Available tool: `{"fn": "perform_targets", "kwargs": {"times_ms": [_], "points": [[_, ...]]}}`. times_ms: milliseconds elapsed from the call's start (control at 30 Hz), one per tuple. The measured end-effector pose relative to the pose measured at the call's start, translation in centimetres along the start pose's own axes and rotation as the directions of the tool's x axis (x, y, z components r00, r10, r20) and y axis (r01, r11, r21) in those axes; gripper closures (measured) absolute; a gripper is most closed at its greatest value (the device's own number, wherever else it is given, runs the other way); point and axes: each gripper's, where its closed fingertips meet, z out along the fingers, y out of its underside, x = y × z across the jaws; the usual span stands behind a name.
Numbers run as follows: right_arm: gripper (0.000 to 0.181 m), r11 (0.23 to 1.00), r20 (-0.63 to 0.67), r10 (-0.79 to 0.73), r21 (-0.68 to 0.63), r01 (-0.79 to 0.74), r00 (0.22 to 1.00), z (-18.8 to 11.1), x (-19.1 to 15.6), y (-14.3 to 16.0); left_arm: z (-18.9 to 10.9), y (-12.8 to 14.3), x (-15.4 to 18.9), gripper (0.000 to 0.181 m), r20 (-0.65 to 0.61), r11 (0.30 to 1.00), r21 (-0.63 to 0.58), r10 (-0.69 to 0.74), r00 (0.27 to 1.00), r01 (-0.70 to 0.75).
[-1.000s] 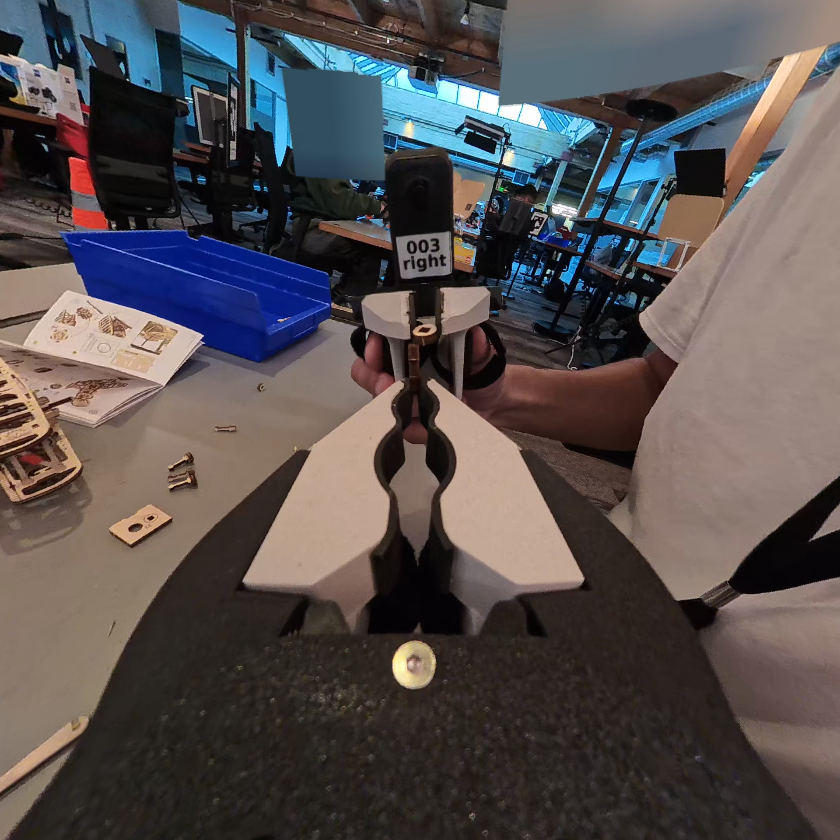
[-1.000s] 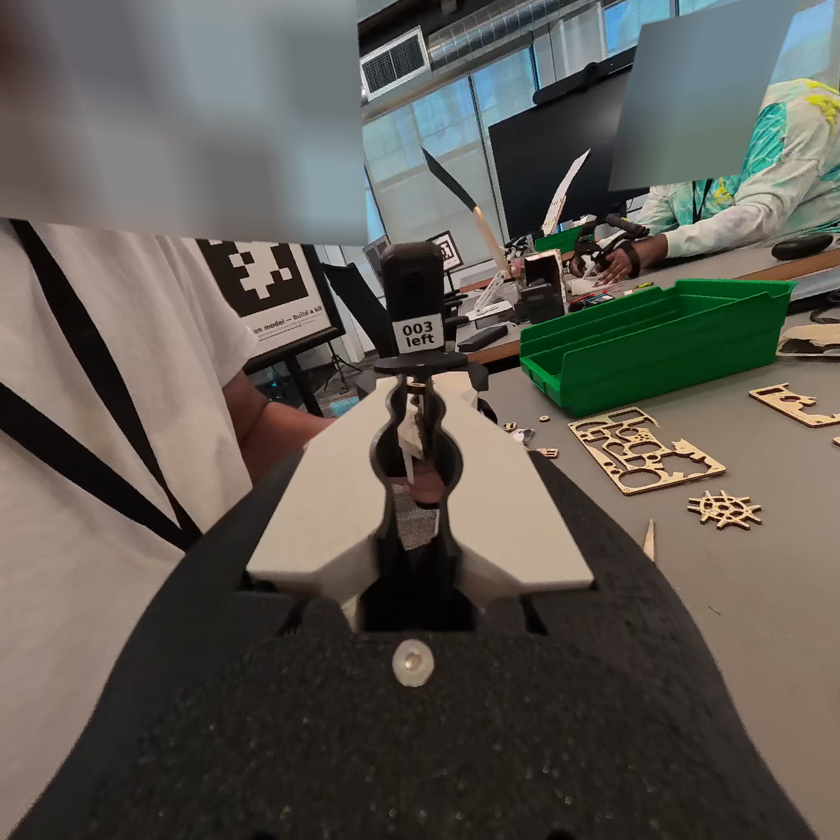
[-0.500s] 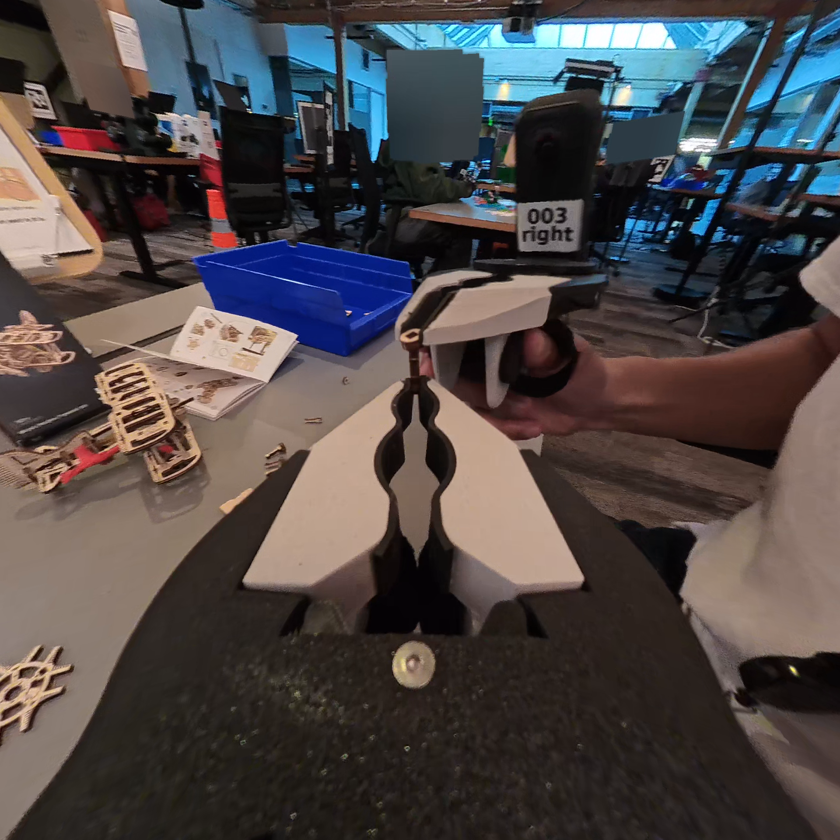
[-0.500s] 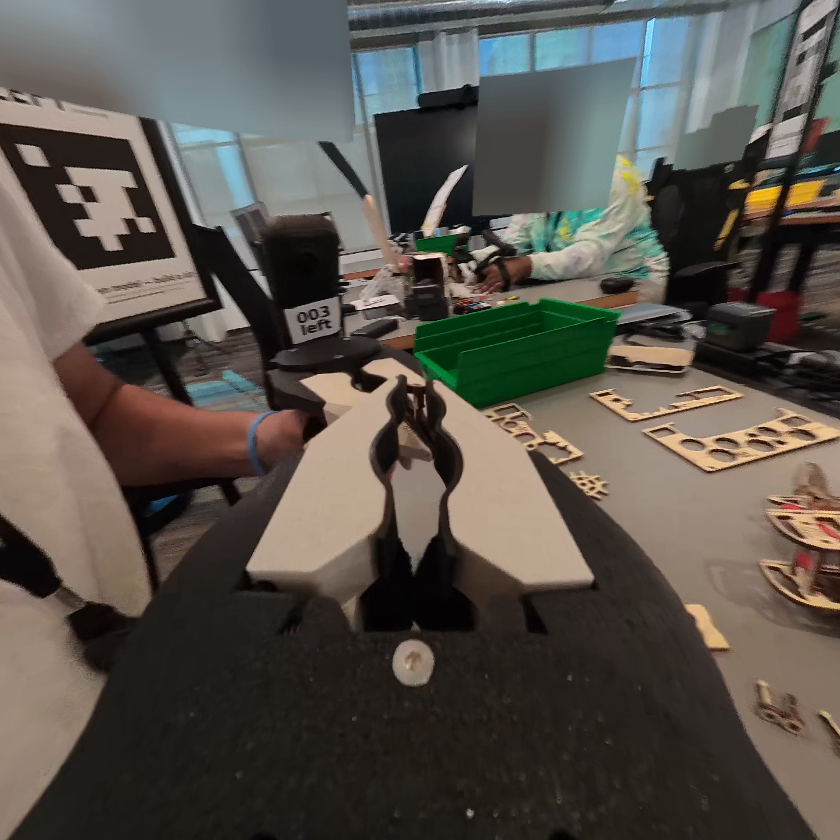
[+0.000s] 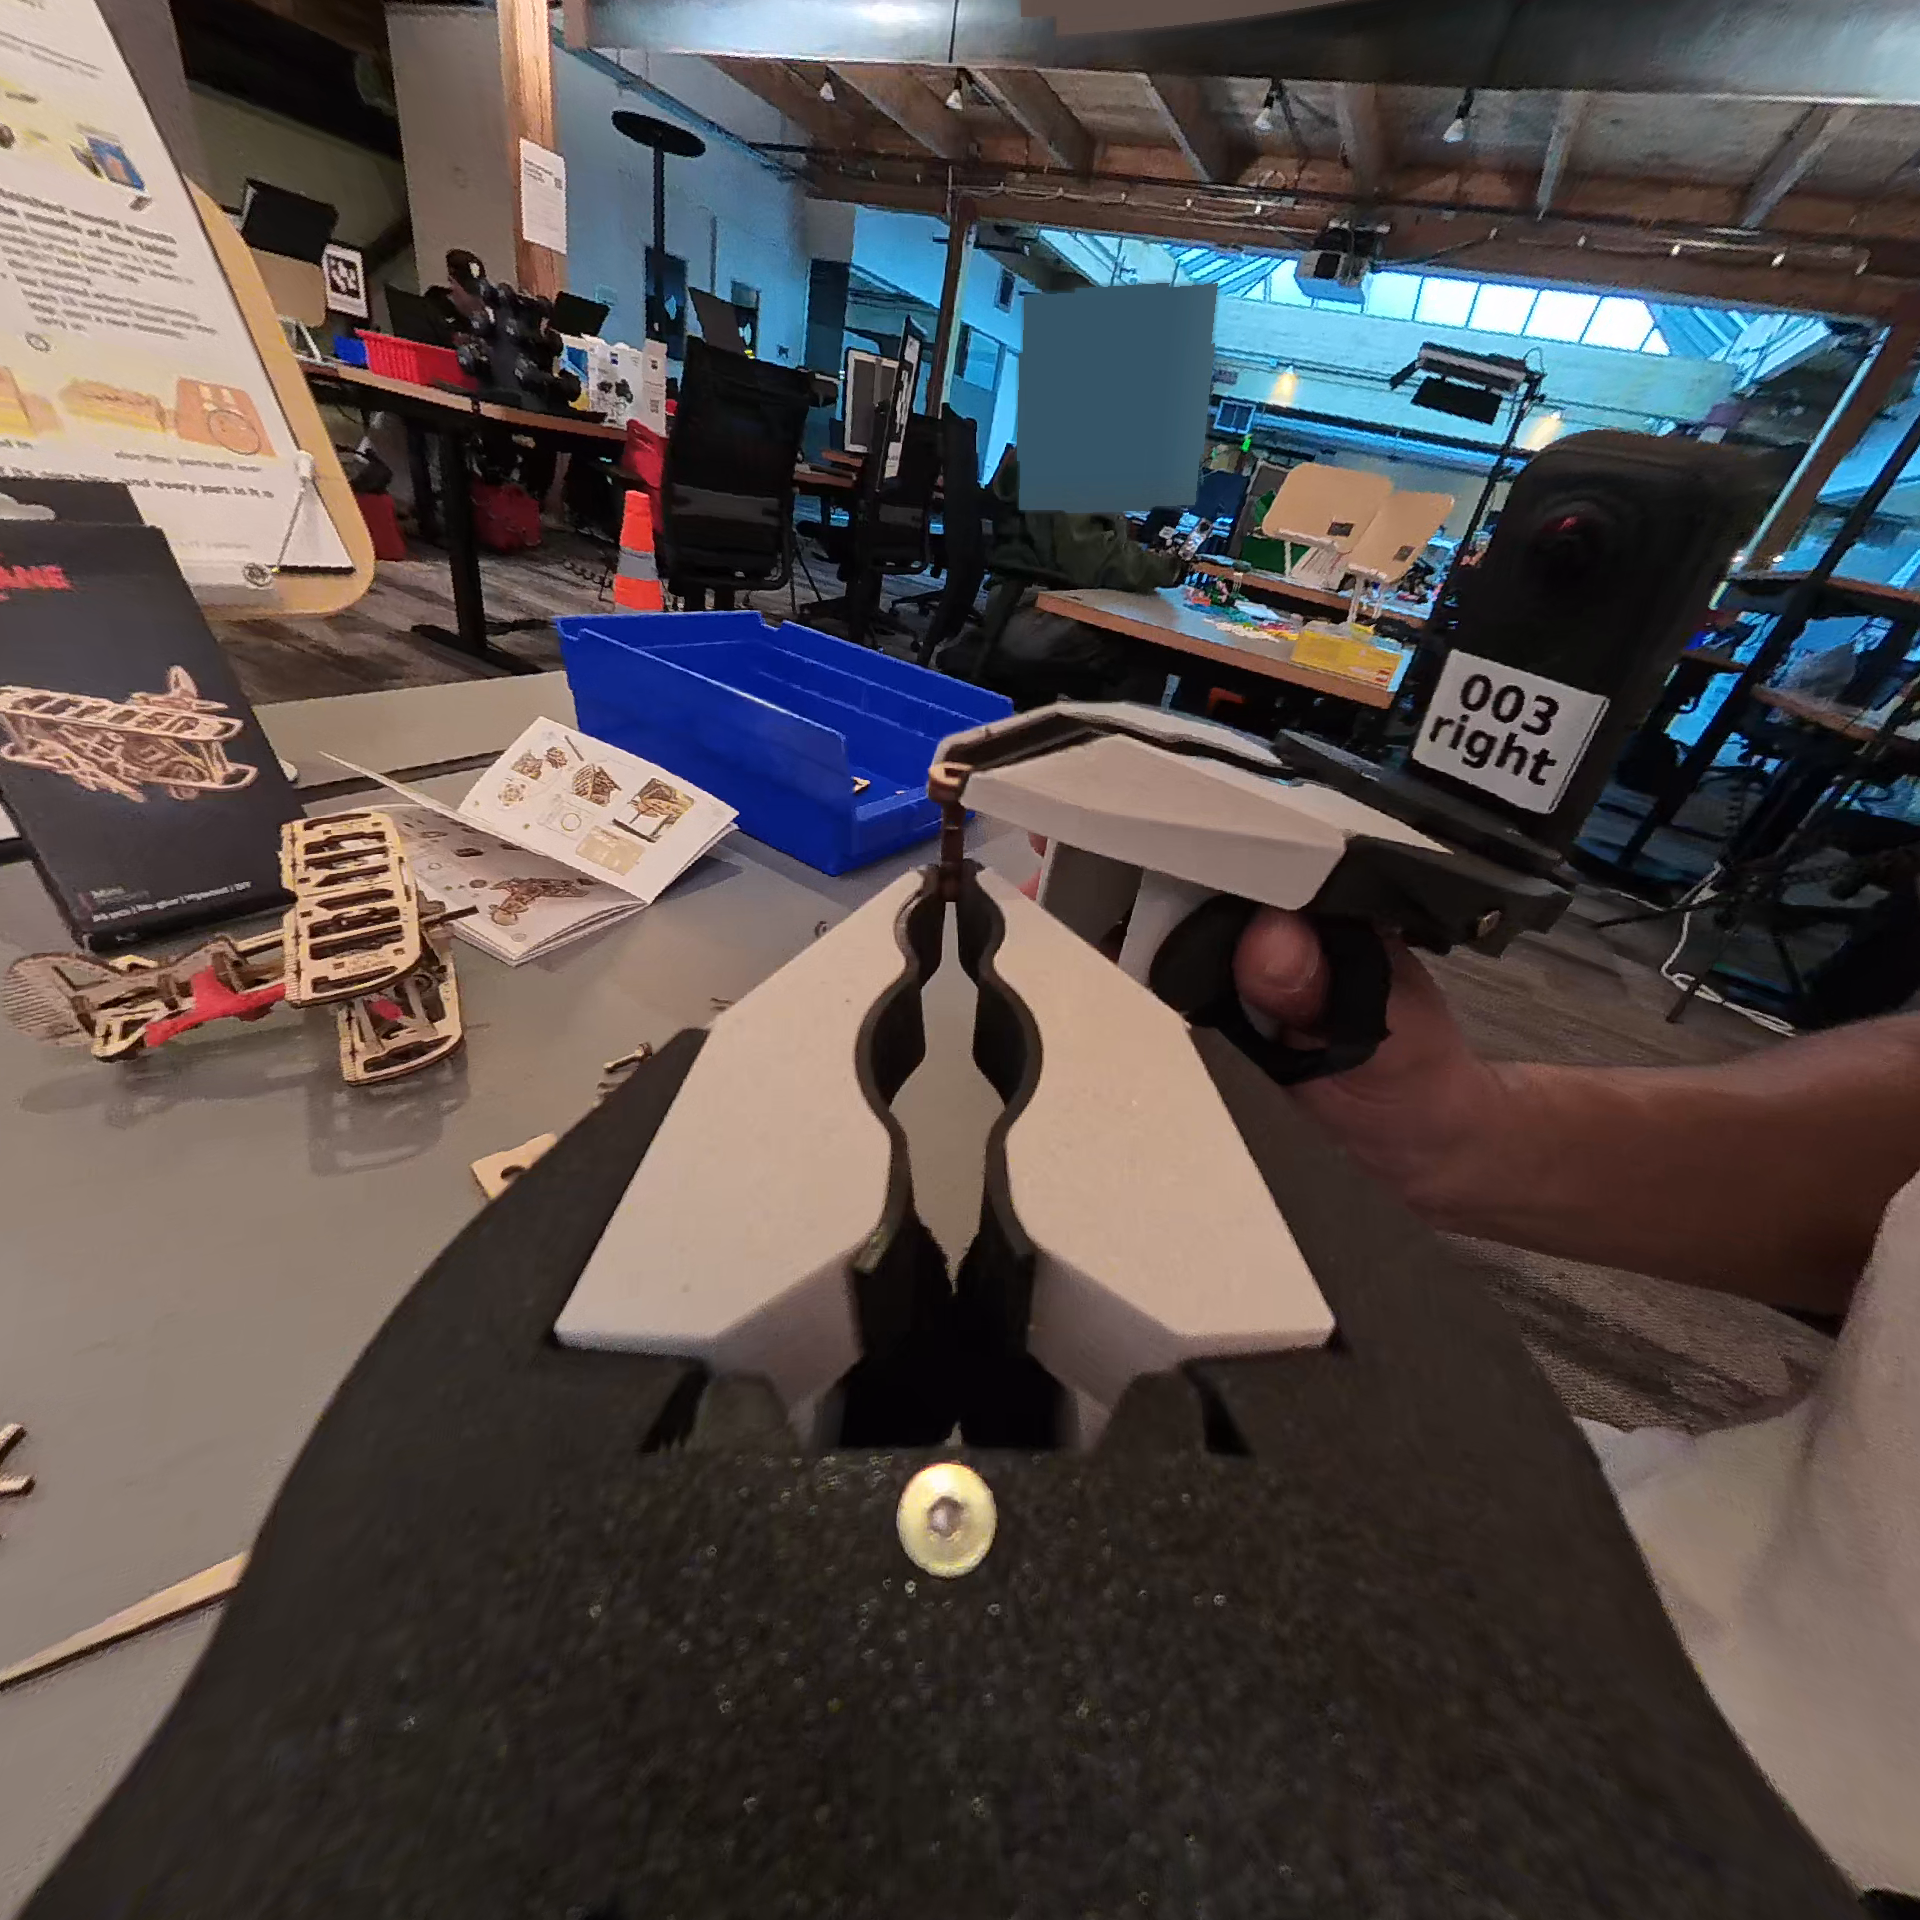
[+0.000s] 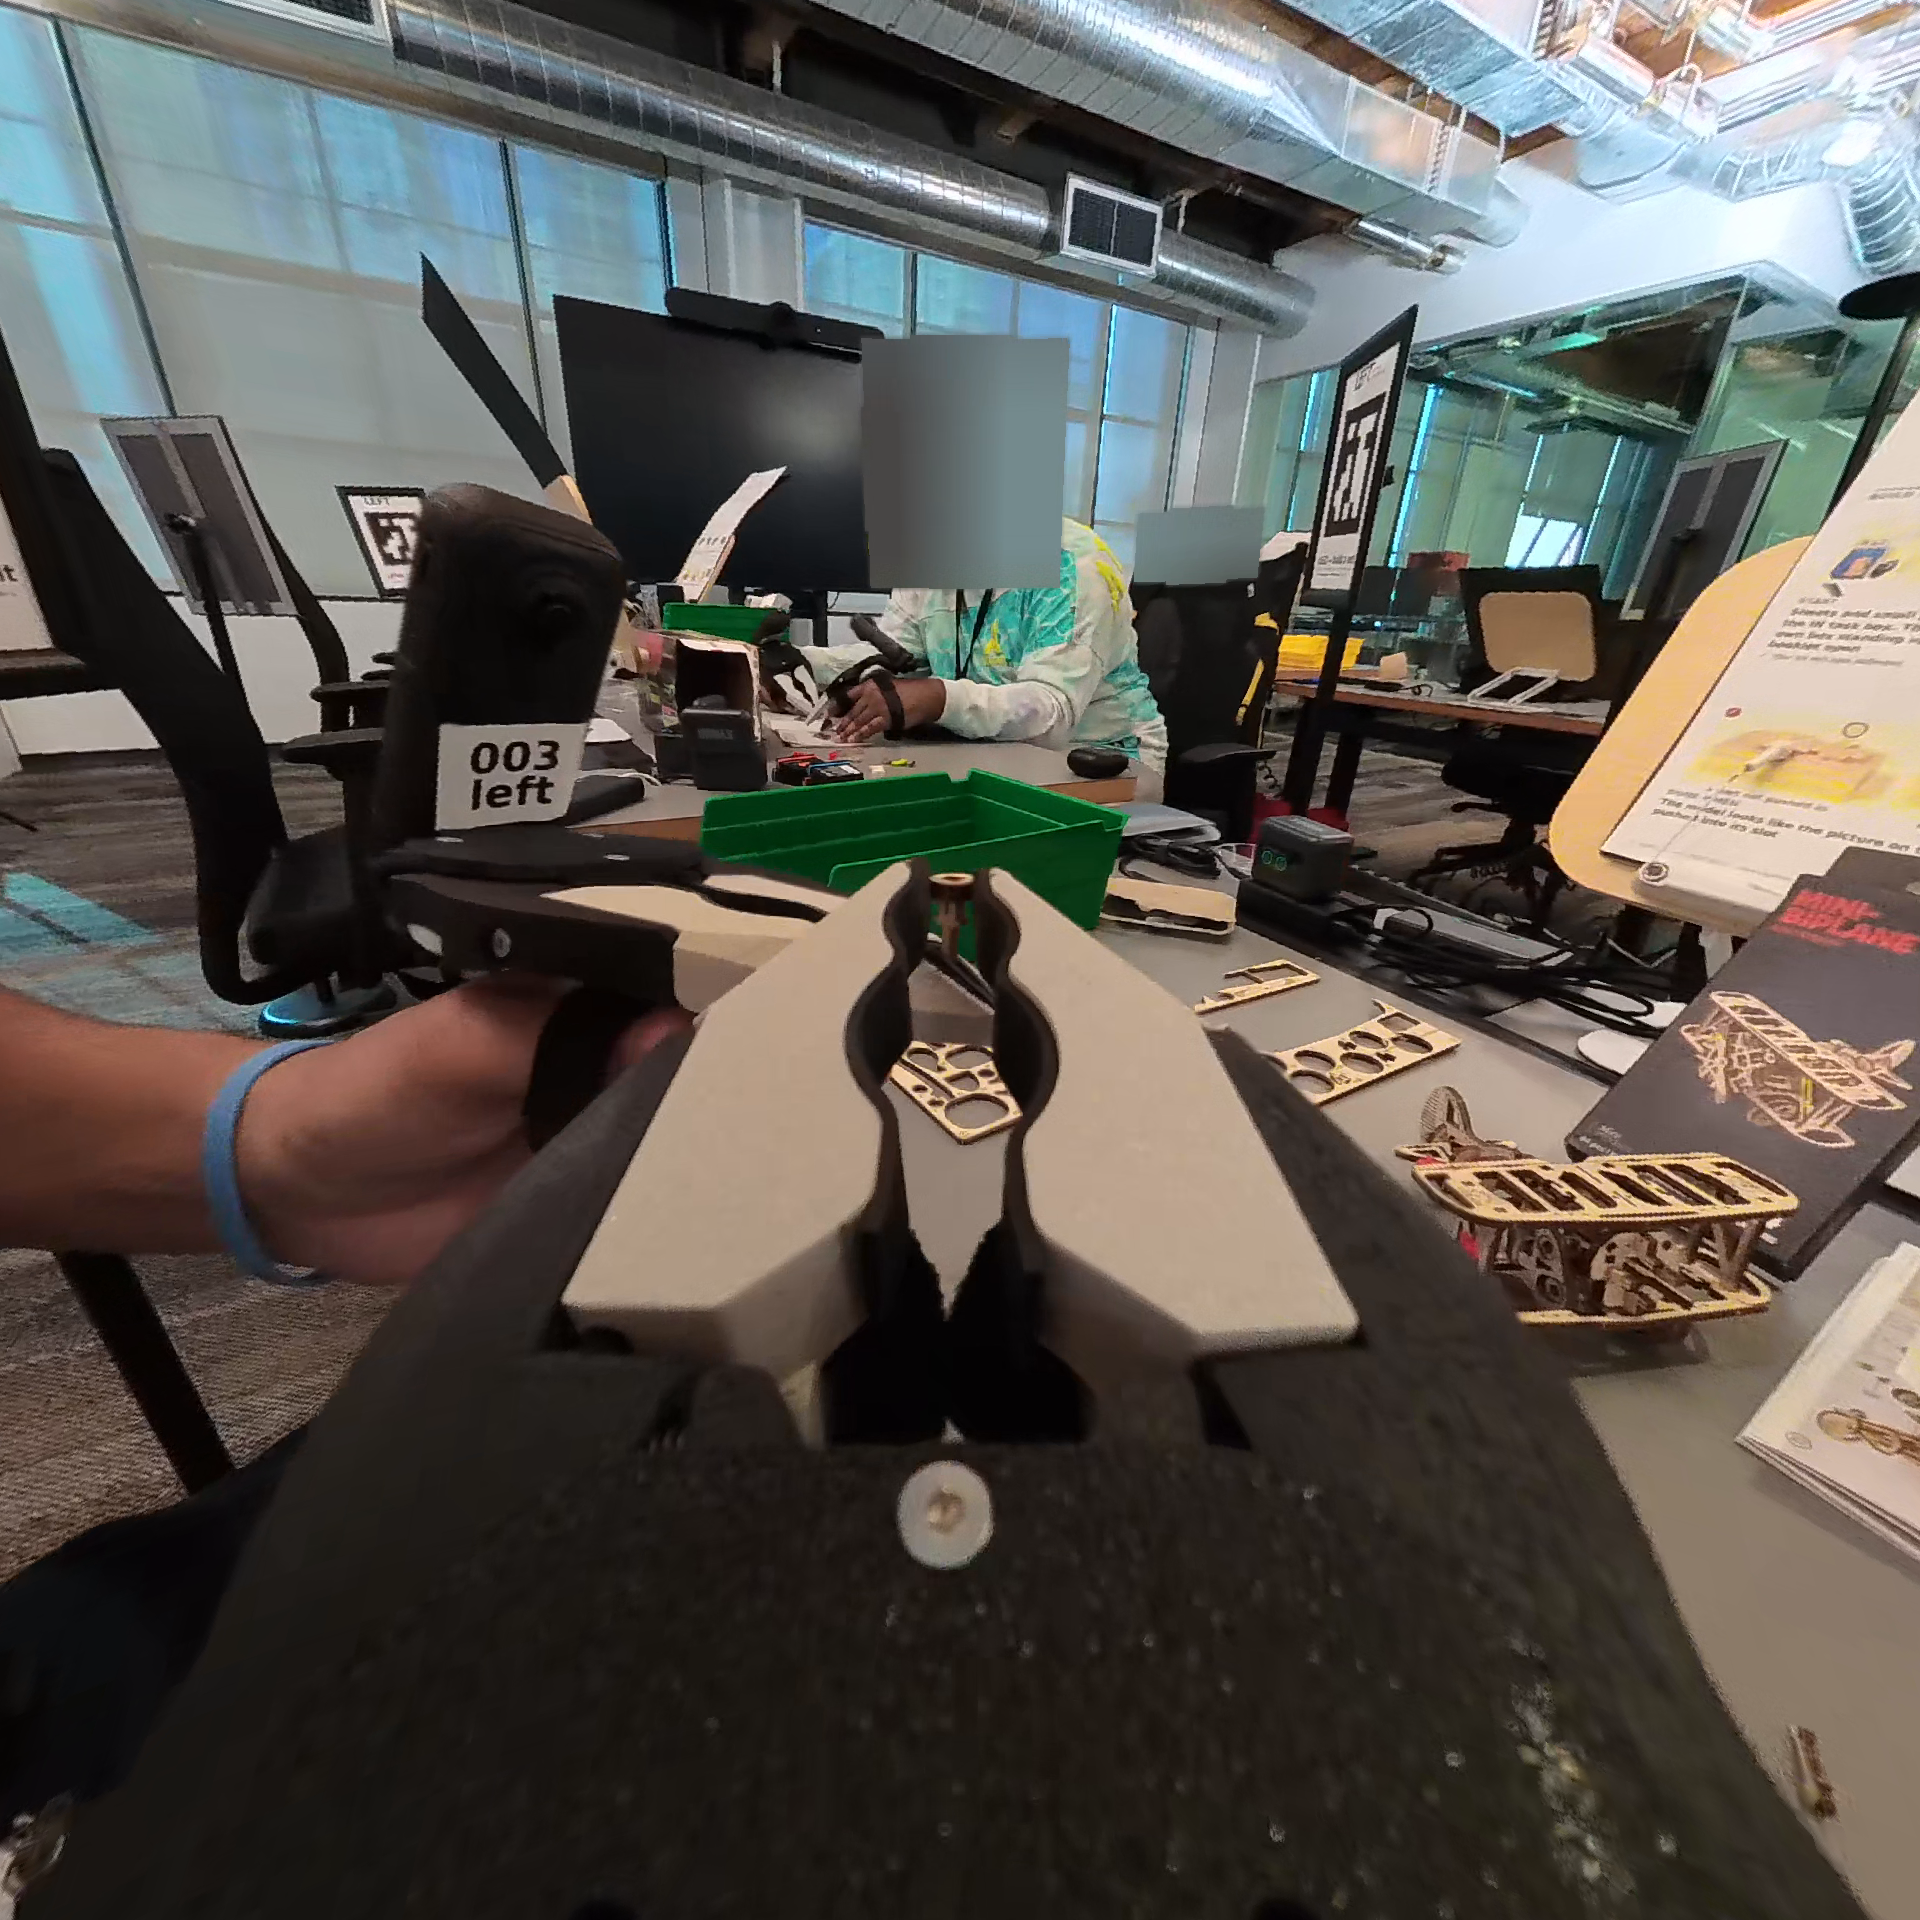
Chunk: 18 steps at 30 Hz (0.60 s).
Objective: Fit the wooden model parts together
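Observation:
In the left wrist view my left gripper point(image 5: 948, 896) is shut on a thin wooden pin point(image 5: 948, 847) that stands up from its tips. My right gripper point(image 5: 951, 777) comes in from the right, side-on, shut on a small wooden part that sits on top of the pin. In the right wrist view my right gripper point(image 6: 951, 920) is shut on that small wooden part point(image 6: 951, 886), which has a round hole. The left gripper's fingers point(image 6: 727, 935) reach in from the left, with their tips hidden behind mine. Both are held above the grey table point(image 5: 208, 1247).
A partly built wooden biplane point(image 5: 343, 935) point(image 6: 1600, 1236) stands on the table, beside a black box point(image 5: 125, 727) and an open booklet point(image 5: 582, 821). A blue bin point(image 5: 769, 727) is behind. A green bin point(image 6: 914, 831) and cut-out wooden sheets point(image 6: 1361, 1055) lie further off. Only a small space, under 4 cm, lies between the two pairs of fingers. About 25 cm separates my left fingertips from the partly built wooden biplane point(image 6: 1600, 1236).
Both grippers have swung round towards the table, from facing each other head-on to meeting at an angle. Both stay shut, with the held parts still together at the tips.

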Motion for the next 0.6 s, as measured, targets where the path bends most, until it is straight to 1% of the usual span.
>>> {"fn": "perform_targets", "kwargs": {"times_ms": [167, 300, 367, 433, 600], "points": [[0.174, 1.0, -0.006, 0.014, 0.016, -0.014, 1.0, 0.0, 0.0, 0.0, 0.0, 0.0, 0.0, 0.181, 0.012, 1.0, -0.002, 0.008, 1.0, -0.008], [0.175, 0.999, 0.013, 0.042, 0.009, -0.042, 0.999, 0.3, -0.7, 0.2, -0.2, 0.0, -0.4, 0.181, 0.072, 0.994, -0.025, 0.11, 0.991, -0.108], [0.175, 1.0, 0.03, 0.005, -0.019, -0.004, 1.0, 0.6, -1.6, 0.7, -0.2, -0.1, -0.6, 0.181, 0.096, 0.987, -0.036, 0.16, 0.982, -0.157], [0.175, 0.999, -0.011, -0.034, -0.018, 0.033, 0.999, 0.7, -1.6, 0.7, -0.3, -0.2, -0.7, 0.181, 0.111, 0.978, -0.047, 0.206, 0.972, -0.202], [0.174, 0.992, -0.011, -0.113, -0.059, 0.112, 0.994, 0.7, -1.5, 0.7, -0.6, 0.1, -1.0, 0.181, 0.103, 0.95, -0.091, 0.306, 0.946, -0.298]]}}
